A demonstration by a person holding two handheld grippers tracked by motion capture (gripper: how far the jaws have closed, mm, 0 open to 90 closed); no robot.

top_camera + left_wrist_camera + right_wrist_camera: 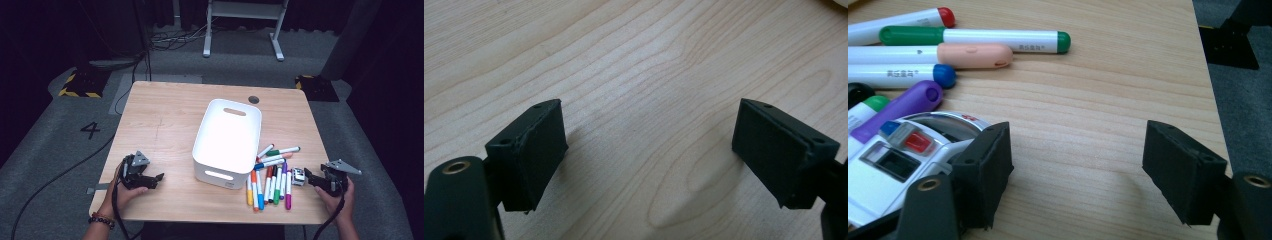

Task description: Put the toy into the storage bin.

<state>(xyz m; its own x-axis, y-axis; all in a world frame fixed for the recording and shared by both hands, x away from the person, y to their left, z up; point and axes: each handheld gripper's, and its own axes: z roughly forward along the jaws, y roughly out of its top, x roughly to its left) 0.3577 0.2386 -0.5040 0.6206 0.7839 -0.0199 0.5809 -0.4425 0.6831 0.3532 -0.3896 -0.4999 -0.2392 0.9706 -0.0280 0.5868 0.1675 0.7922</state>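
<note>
A white plastic bin point(227, 142) with slot handles stands in the middle of the wooden table point(165, 115). Several coloured markers point(272, 180) lie scattered at its right side. A small white toy car point(298, 176) sits just right of them. My right gripper point(309, 179) lies beside the car, pointing left, open and holding nothing. In the right gripper view the car point(893, 160) is outside the left jaw, with only bare wood between the open jaws of the right gripper point(1078, 170). My left gripper point(157, 181) rests open at the front left, over bare wood in its own view point(649, 150).
Green point(973, 37), pink-capped point(973, 55), blue-capped point(943, 75) and purple point(903, 102) markers lie beyond the car. The table's right edge point(1208, 75) runs close beside the right jaw. A dark round grommet point(254, 99) sits behind the bin.
</note>
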